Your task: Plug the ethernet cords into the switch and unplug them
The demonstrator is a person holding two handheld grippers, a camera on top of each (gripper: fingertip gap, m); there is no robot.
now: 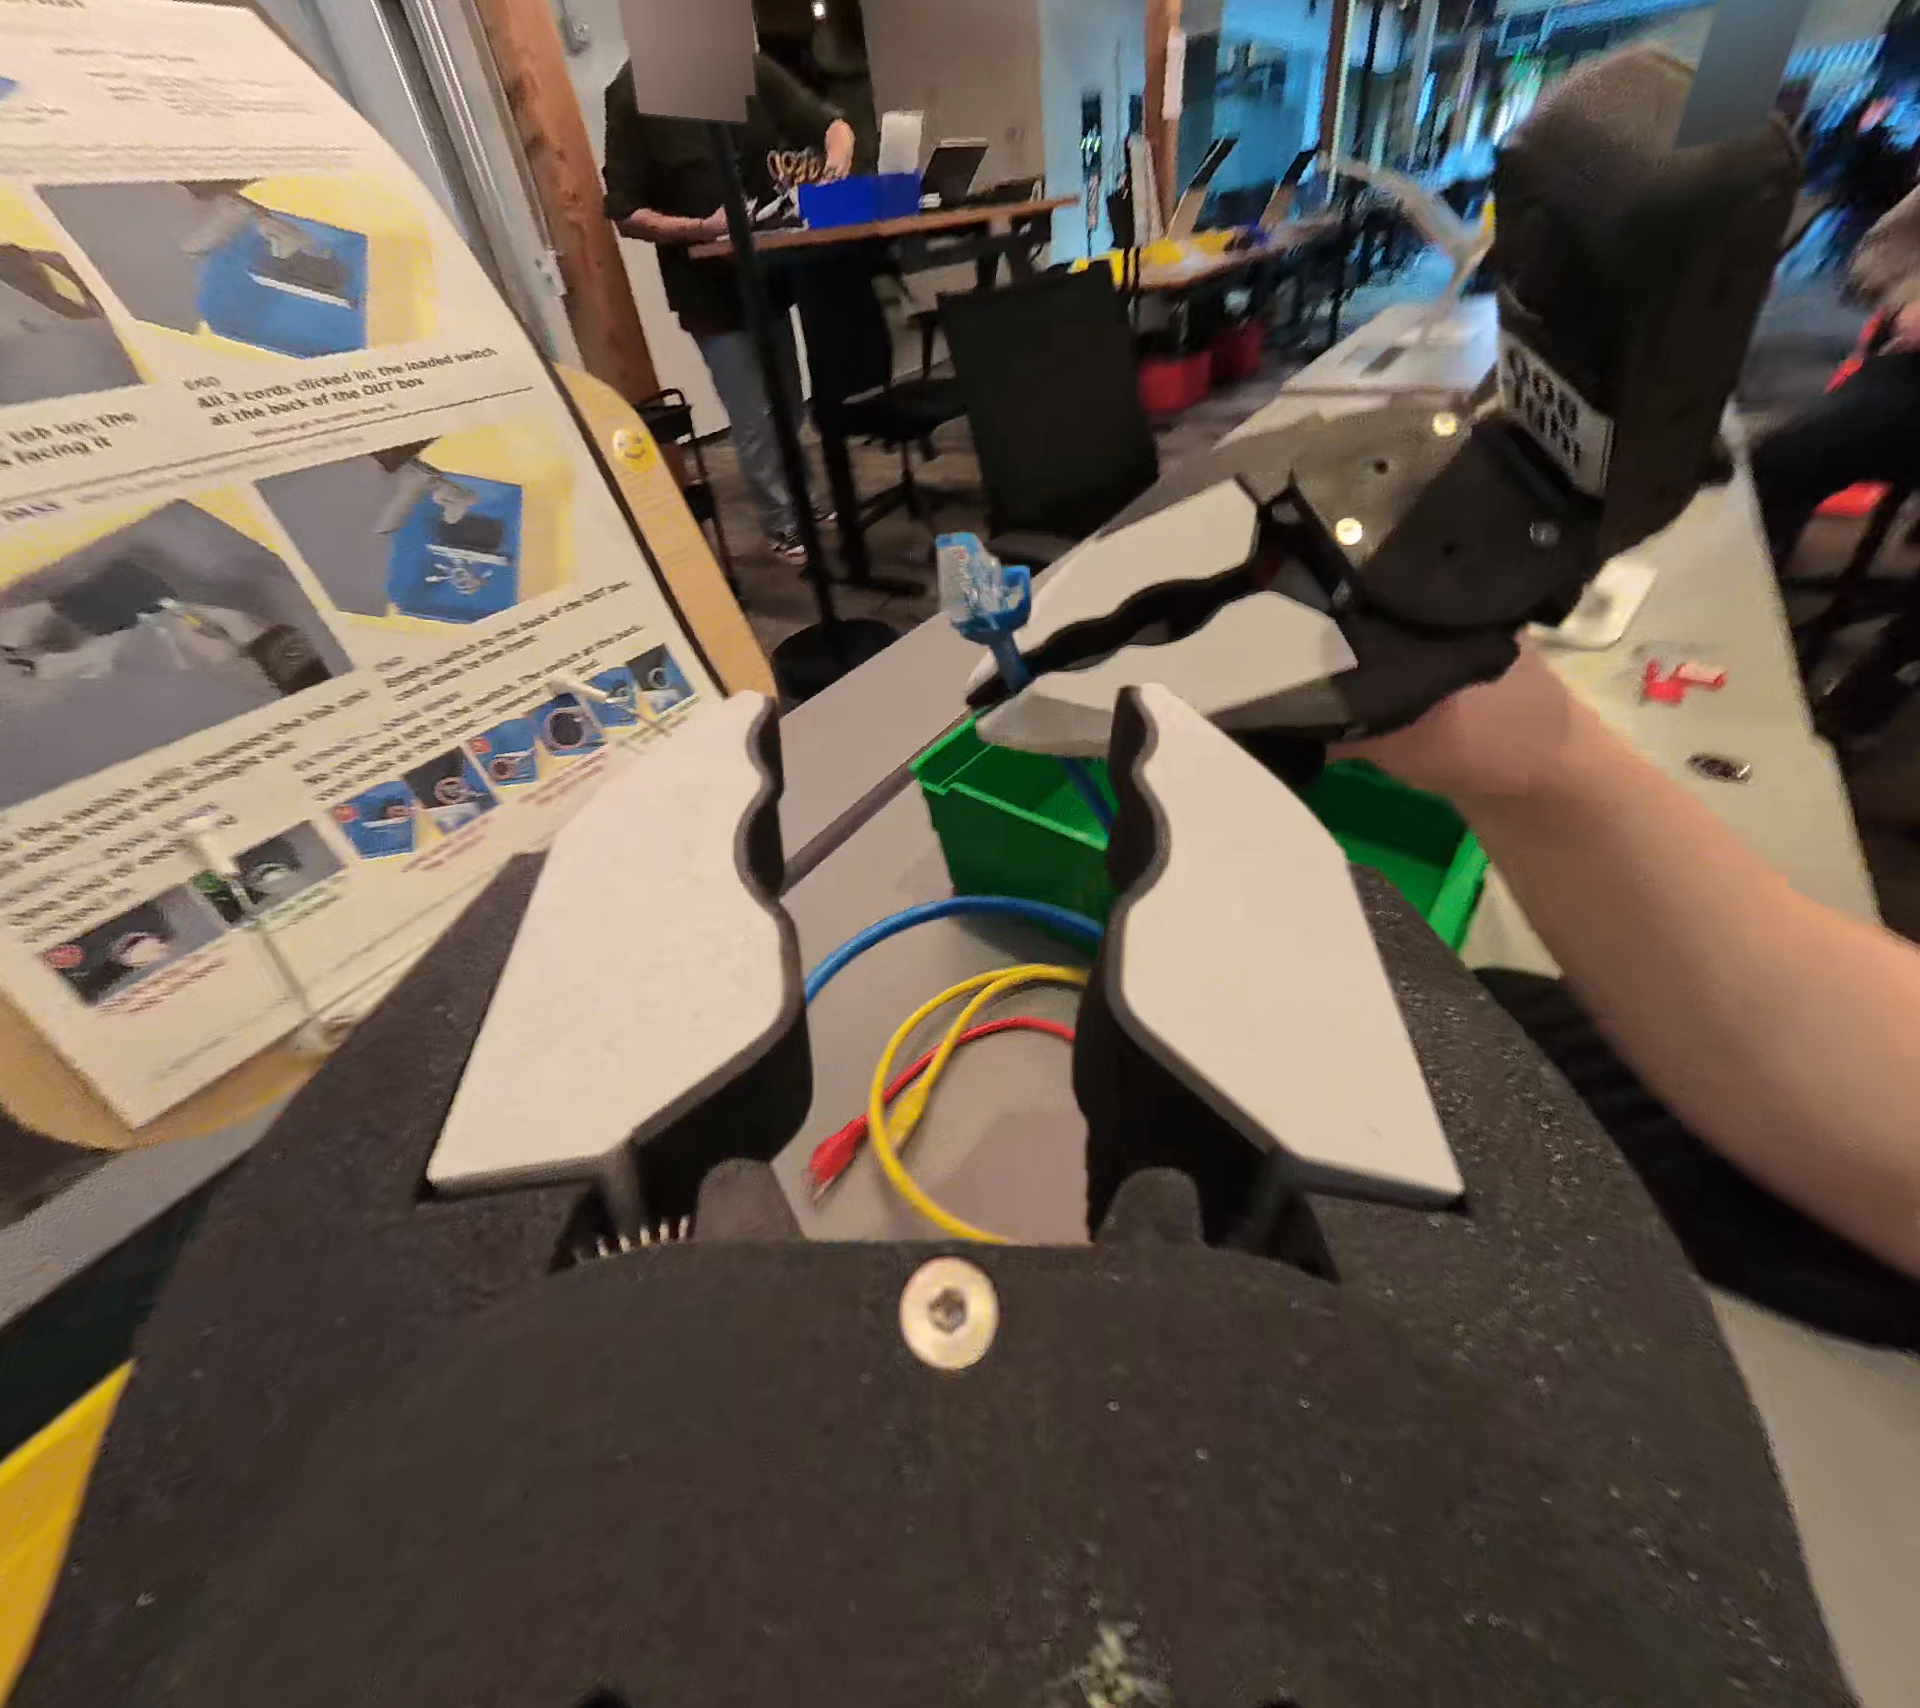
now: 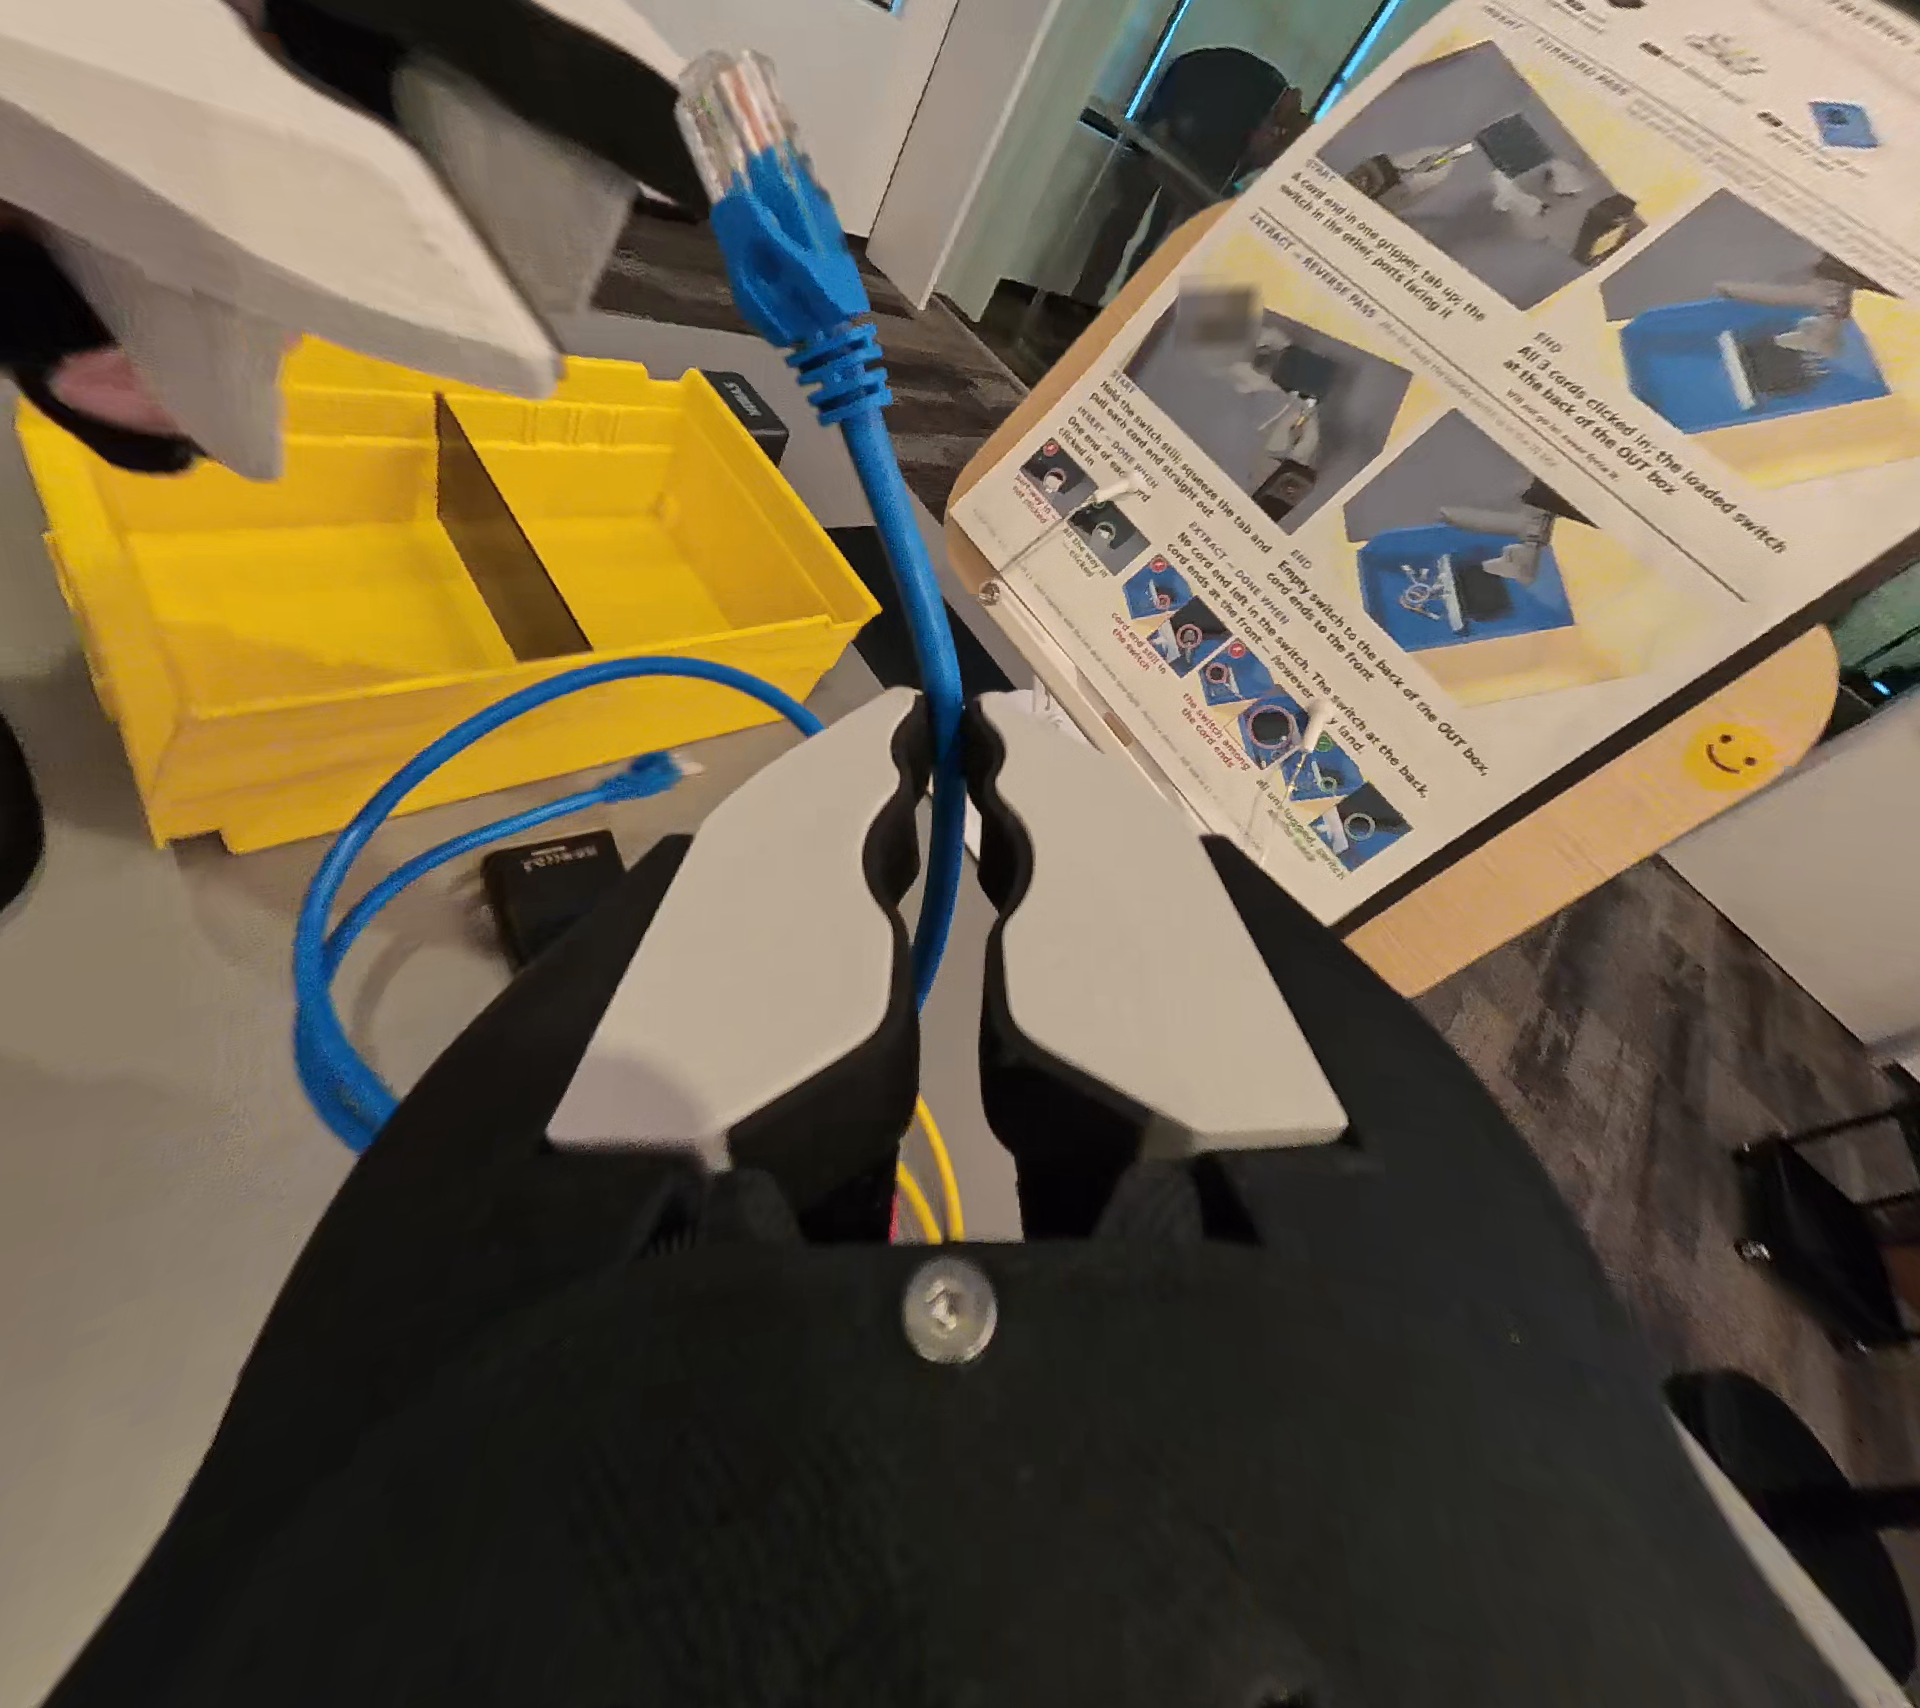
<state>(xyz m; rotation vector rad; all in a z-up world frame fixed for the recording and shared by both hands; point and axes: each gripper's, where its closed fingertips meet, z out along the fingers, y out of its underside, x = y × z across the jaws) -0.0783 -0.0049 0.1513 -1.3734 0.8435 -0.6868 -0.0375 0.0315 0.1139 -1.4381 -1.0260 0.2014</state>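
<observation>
Two handheld grippers work above a grey table (image 2: pixel 125 1087). The right gripper (image 2: pixel 948 723) is clamped on a blue ethernet cord (image 2: pixel 904 536), its clear plug (image 2: pixel 732 115) raised upright. The left gripper (image 1: pixel 945 785) hangs with fingers spread apart, holding nothing. Yellow (image 1: pixel 904 1087) and red (image 1: pixel 935 1071) cords lie below it. A small black switch (image 2: pixel 551 879) sits by a yellow bin (image 2: pixel 208 682); a green bin (image 1: pixel 997 817) is nearby.

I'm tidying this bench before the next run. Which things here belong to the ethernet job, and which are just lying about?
Job:
blue cord, clamped in the right gripper
yellow cord
red cord
black switch on the table
left gripper, open, holding nothing

Lying about:
yellow bin
green bin
instruction sheet
</observation>
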